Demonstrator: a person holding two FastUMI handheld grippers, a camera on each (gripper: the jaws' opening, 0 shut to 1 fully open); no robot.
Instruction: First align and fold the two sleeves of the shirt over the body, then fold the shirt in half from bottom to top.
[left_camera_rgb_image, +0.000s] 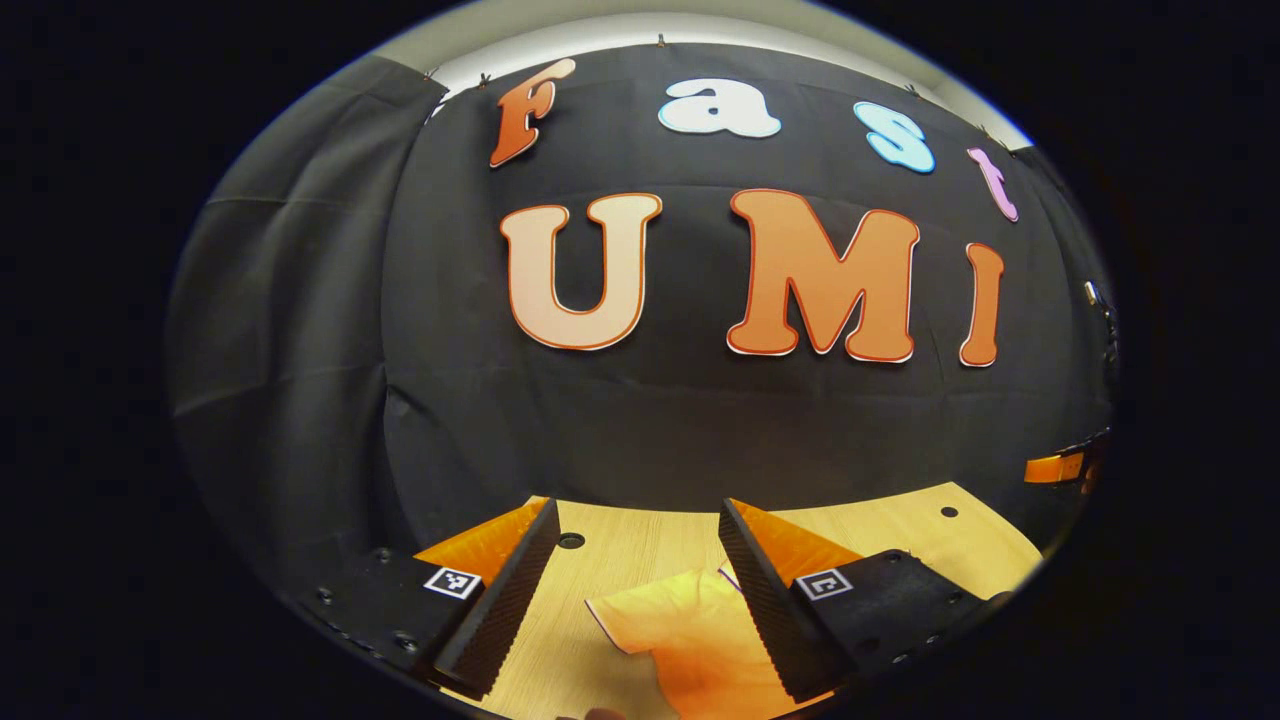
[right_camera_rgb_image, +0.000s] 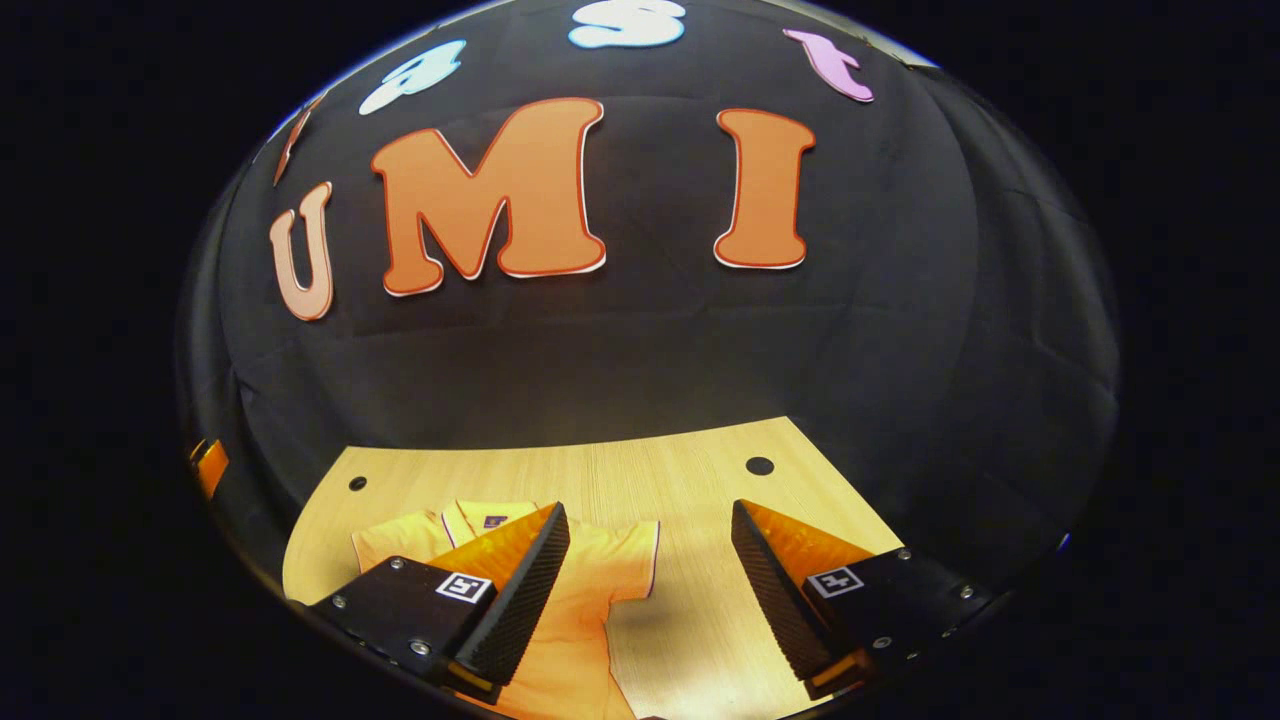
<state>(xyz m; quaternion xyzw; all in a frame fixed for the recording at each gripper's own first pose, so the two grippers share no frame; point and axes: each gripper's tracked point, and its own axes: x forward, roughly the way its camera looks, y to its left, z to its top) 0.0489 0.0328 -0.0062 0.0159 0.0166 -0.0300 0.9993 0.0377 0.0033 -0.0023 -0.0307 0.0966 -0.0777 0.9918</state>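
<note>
Two grippers hang above a pale wooden surface (right_camera_rgb_image: 700, 470) in front of the booth's black cloth wall (left_camera_rgb_image: 450, 380), and both have their jaws spread wide with nothing between them.

In the left gripper view, the left gripper (left_camera_rgb_image: 640, 600) looks forward over the near part of the surface. An orange shirt (left_camera_rgb_image: 690, 640) lies flat on the wood below it, and one short sleeve (left_camera_rgb_image: 625, 615) with a thin dark trim at its hem reaches into the gap between the two fingers. The shirt's body runs under the finger on the right side of that view. The fingers sit above the cloth; whether either touches it cannot be told. A small round hole (left_camera_rgb_image: 571, 540) in the wood shows just beyond the sleeve, and a second hole (left_camera_rgb_image: 948, 511) lies near the far right edge.

In the right gripper view, the right gripper (right_camera_rgb_image: 650, 590) is released too. The shirt lies spread out with its collar (right_camera_rgb_image: 490, 515) toward the wall and a small dark patch at the neck. One short sleeve (right_camera_rgb_image: 625, 560) stretches out flat toward the gap between the fingers, unfolded, and the other sleeve (right_camera_rgb_image: 395, 540) lies out on the far side. The finger on the left of that view covers part of the shirt's chest. Bare wood lies beneath the other finger.
</note>
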